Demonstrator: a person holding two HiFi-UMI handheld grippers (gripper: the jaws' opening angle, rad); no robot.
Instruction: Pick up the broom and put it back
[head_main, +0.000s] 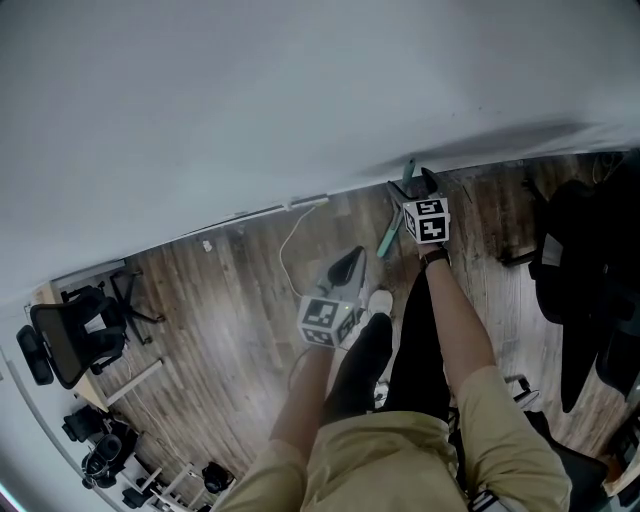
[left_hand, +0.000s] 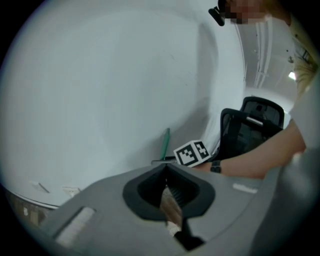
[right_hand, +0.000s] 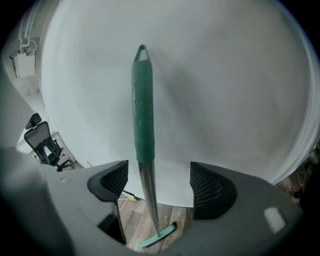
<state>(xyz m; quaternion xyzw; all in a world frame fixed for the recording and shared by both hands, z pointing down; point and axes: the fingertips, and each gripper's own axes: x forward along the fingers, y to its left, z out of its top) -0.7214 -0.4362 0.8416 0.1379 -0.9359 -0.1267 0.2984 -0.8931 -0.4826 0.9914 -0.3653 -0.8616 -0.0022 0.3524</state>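
Right claw (right_hand: 157, 182): jaws wide, either side of broom (right_hand: 143, 115), not pressing. Broom: upright against wall (right_hand: 225, 90), head on floor (right_hand: 132, 222). Probably light and stiff; bare steel shaft slippery, green sleeve the better hold. Right arm outstretched, claw tilted downward. Left claw (left_hand: 169, 192): closed, empty, nearer the body.

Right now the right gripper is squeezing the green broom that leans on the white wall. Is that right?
No squeezing: the right gripper stands open, the green broom between its jaws untouched, as the right gripper view shows. It does lean on the white wall.
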